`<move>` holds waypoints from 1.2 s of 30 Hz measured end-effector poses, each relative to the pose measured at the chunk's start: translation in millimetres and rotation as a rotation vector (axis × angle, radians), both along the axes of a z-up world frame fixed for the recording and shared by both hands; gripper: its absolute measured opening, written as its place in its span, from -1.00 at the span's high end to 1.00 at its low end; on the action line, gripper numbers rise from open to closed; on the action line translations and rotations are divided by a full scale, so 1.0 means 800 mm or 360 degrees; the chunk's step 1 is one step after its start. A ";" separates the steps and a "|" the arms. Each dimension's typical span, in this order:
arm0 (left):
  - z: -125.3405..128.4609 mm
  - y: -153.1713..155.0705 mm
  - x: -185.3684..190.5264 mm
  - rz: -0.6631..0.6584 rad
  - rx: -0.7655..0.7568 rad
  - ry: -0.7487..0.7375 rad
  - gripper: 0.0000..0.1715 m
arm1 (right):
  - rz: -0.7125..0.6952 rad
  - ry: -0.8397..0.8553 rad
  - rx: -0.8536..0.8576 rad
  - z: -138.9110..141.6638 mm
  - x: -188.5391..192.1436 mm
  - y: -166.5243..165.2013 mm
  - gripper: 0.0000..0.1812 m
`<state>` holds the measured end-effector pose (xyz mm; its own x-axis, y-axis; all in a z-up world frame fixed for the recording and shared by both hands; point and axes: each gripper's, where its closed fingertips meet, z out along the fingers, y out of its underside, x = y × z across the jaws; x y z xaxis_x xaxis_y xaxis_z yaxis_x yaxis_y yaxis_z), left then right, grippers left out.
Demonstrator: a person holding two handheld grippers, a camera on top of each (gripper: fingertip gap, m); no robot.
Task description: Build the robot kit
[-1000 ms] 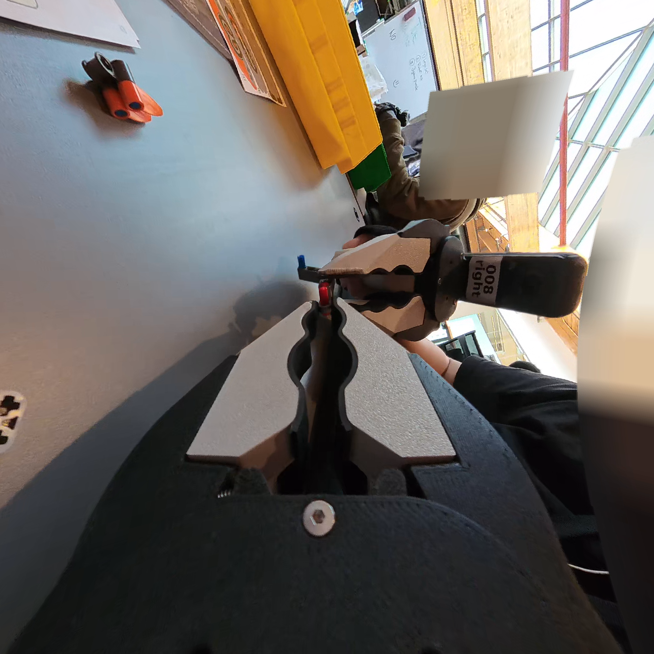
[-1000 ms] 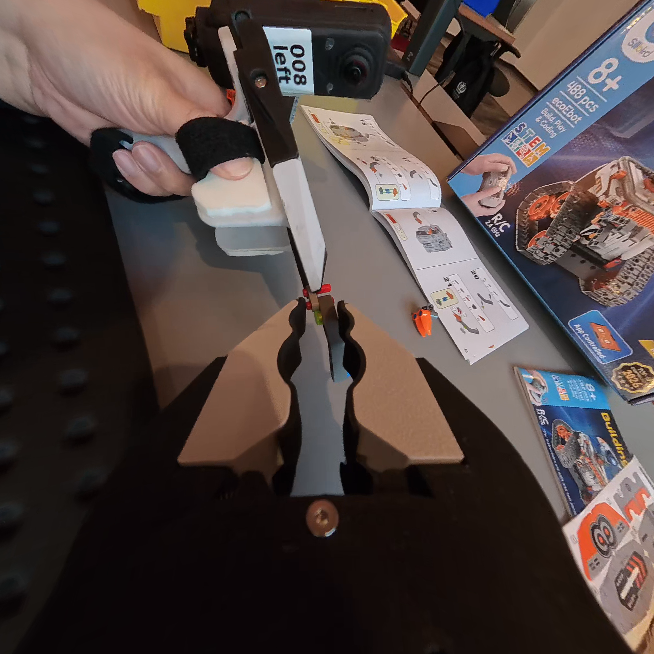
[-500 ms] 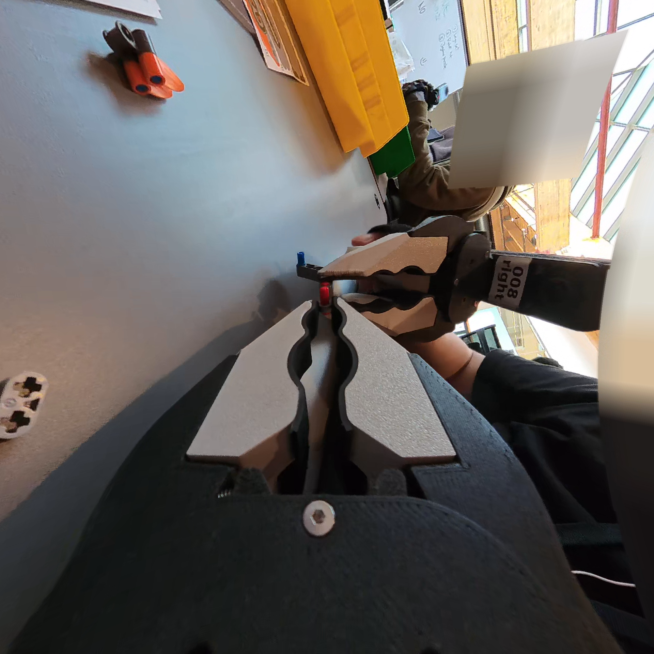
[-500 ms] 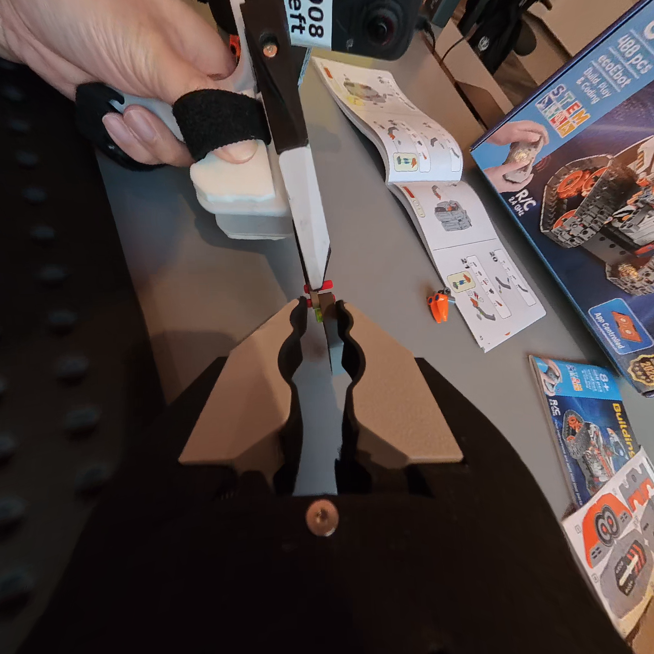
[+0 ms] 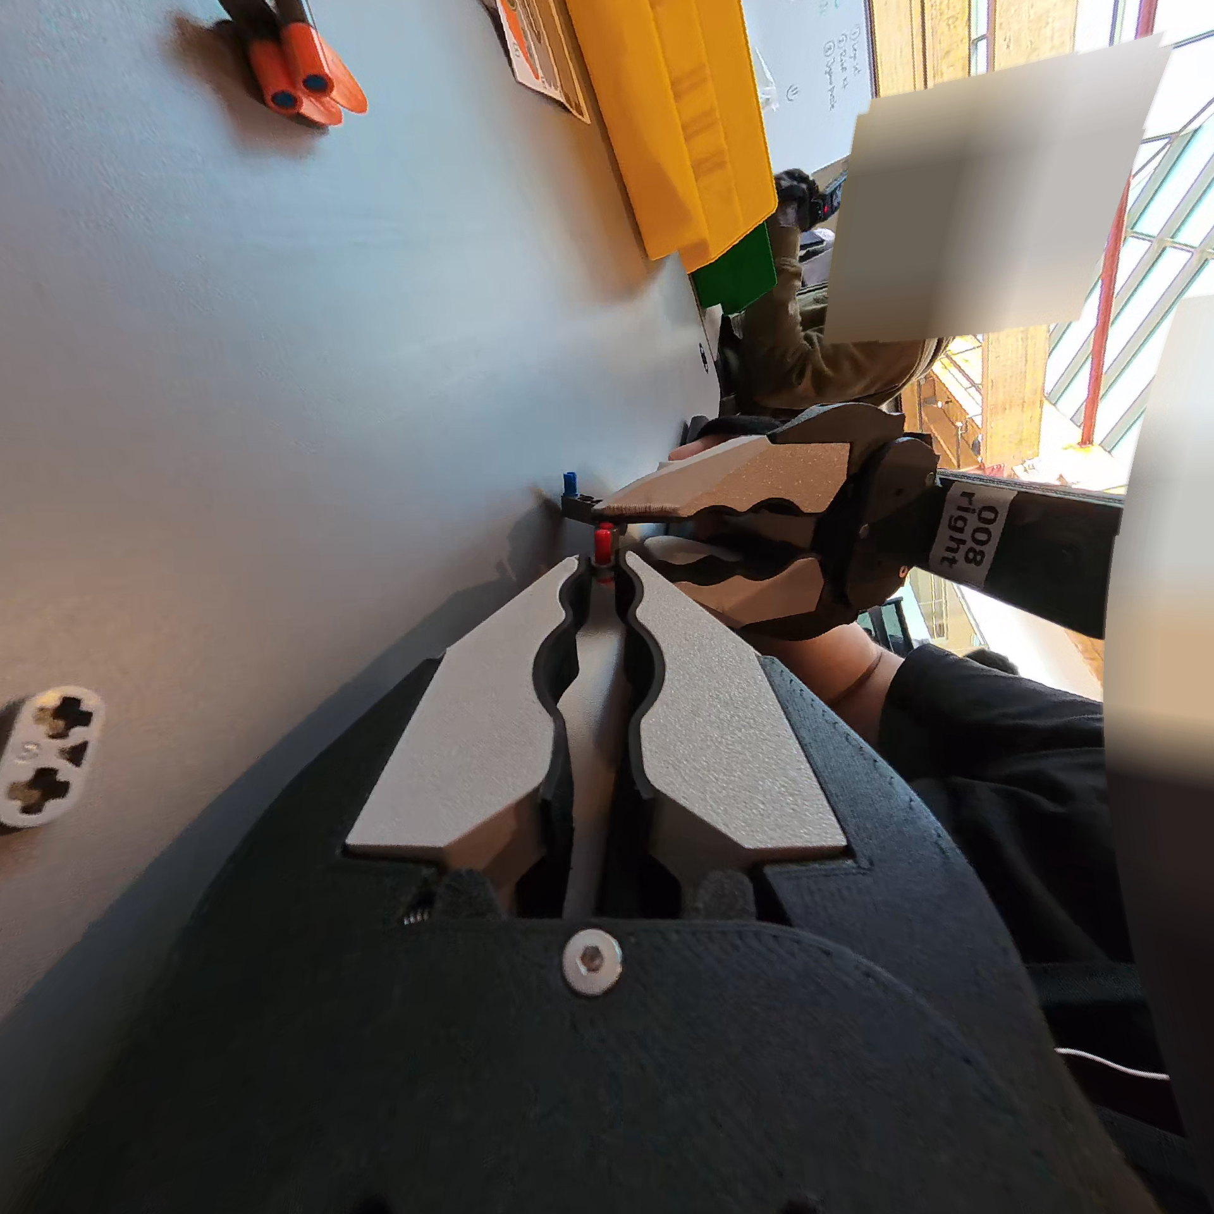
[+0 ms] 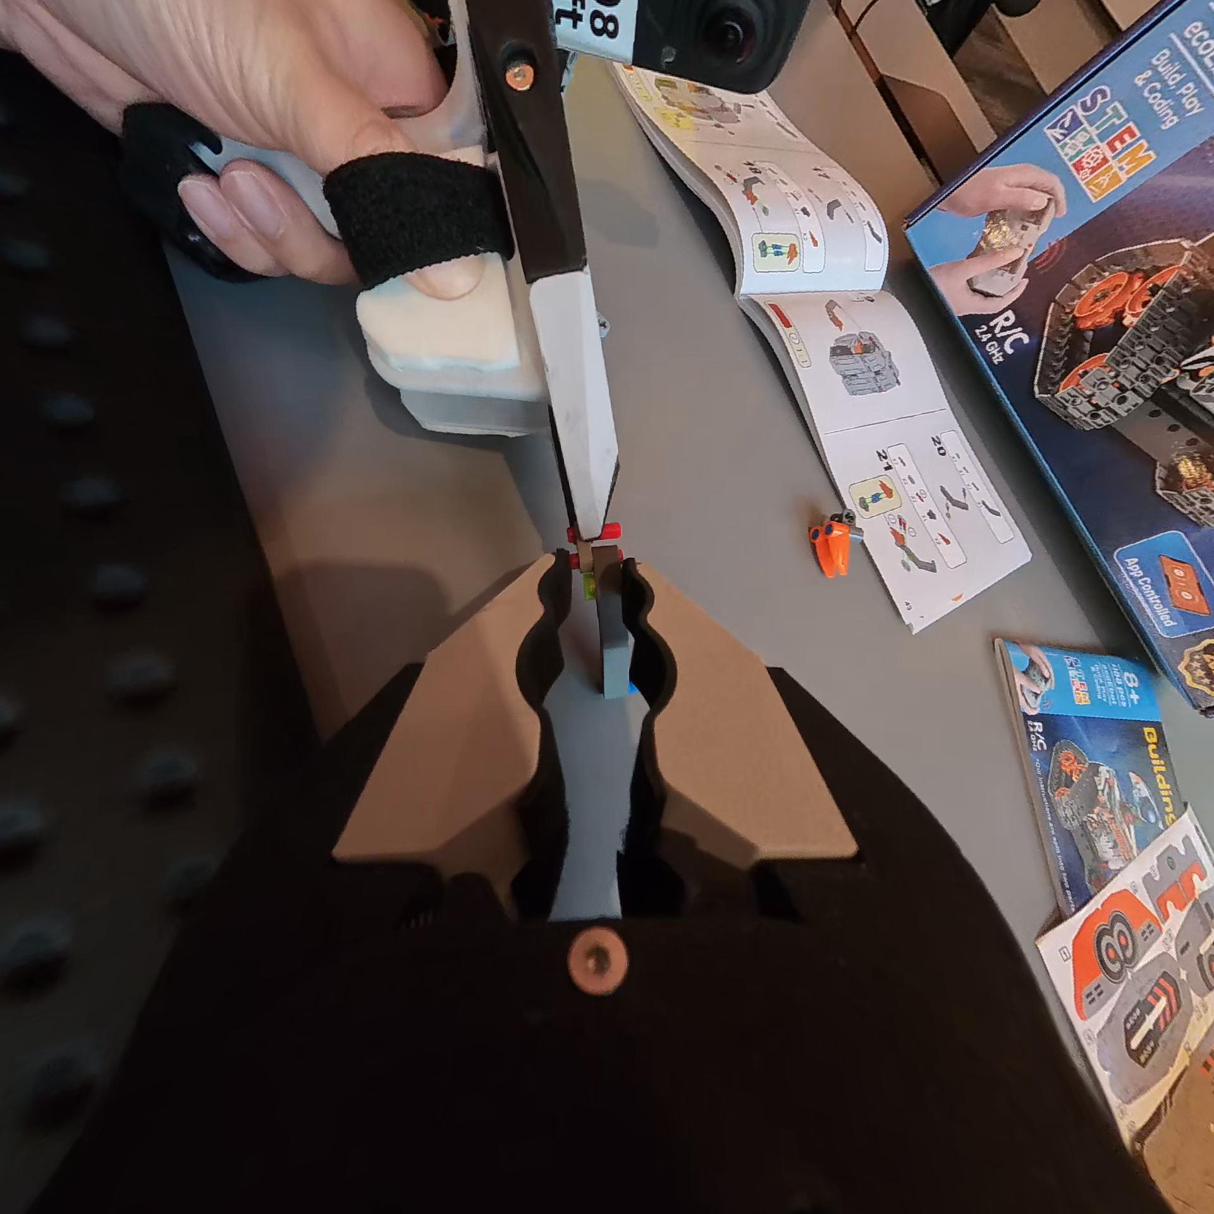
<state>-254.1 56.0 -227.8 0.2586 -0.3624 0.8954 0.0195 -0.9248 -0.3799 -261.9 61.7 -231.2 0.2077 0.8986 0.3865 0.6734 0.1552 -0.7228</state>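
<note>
At the centre of the left wrist view, the left gripper (image 5: pixel 601 573) is closed, its tips pinching a small red plastic peg (image 5: pixel 602 544). The peg's far end meets a flat dark grey plastic beam (image 5: pixel 581 504) that carries a short blue pin (image 5: pixel 569 483). The right gripper (image 5: pixel 627 527) comes in from the right of the frame, clamped on that beam. In the right wrist view the beam (image 6: pixel 614 647) lies against one finger.

All this hangs above the grey table (image 5: pixel 263 341). An orange plastic piece (image 5: pixel 305 72) lies at the upper left, a pale grey connector with cross-shaped holes (image 5: pixel 46 755) at the left edge, and yellow bins (image 5: pixel 683 125) at the top. An open instruction booklet (image 6: pixel 854 394) and a blue kit box (image 6: pixel 1084 328) lie at the right wrist view's upper right.
</note>
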 end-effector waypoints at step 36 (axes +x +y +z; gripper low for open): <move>0.001 -0.002 -0.002 -0.0093 0.0234 0.0146 0.93 | 0.0137 -0.0095 0.0389 0.001 -0.004 0.000 0.82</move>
